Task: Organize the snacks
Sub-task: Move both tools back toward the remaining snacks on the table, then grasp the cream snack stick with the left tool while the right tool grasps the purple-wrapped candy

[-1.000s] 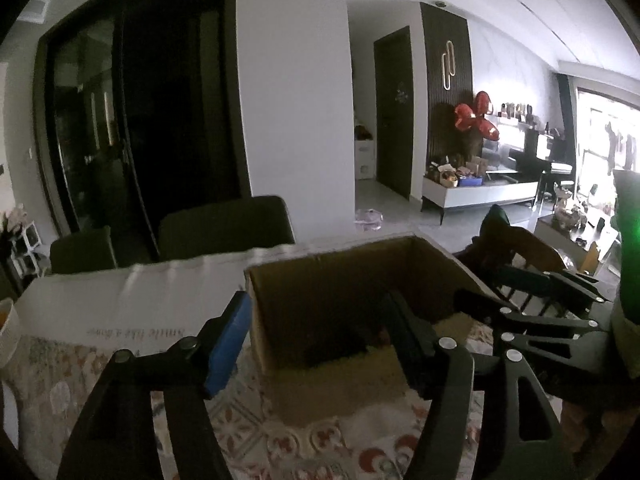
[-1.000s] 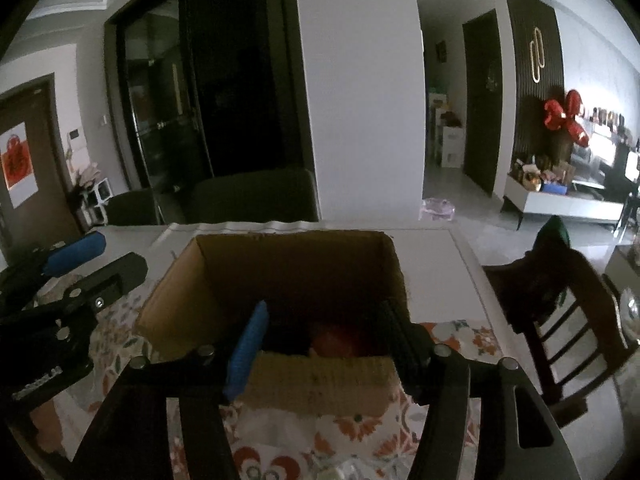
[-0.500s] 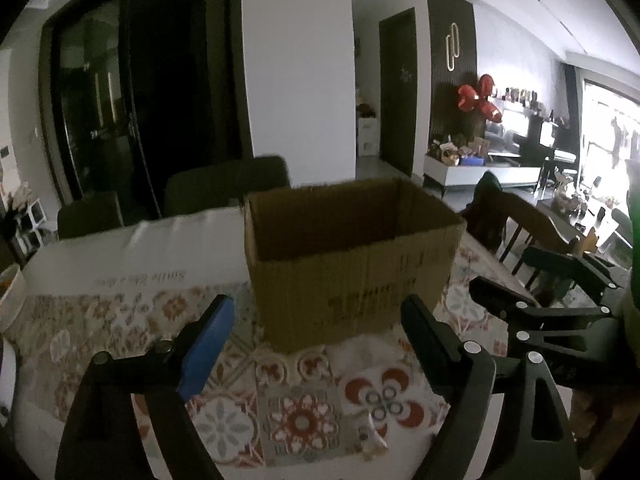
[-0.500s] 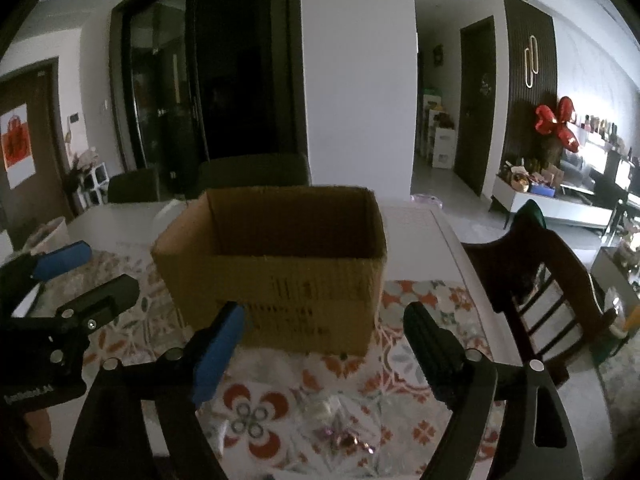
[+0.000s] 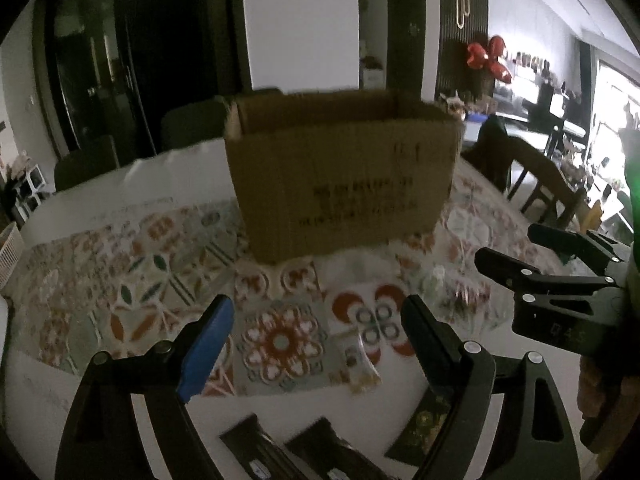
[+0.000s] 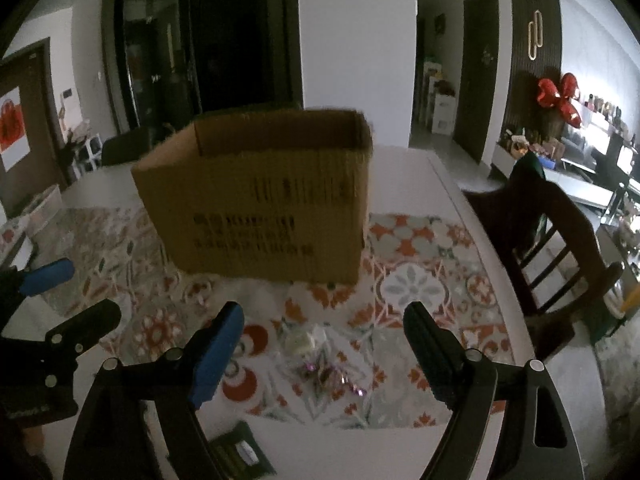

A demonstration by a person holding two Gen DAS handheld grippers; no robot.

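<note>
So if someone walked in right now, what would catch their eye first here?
Most likely the open cardboard box, standing upright mid-table on the patterned floral tablecloth. Next, the two grippers hovering in front of it, left gripper and right gripper, both open and empty. Between the right one's fingers lies a clear bag of small wrapped sweets.

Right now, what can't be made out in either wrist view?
- Box contents: its front wall hides the inside, both views.
- Box print: blurred, unreadable.
- Dark packets: cut by the bottom edge, left view.
- Clear snack bag: contents blurred, right view.
</note>
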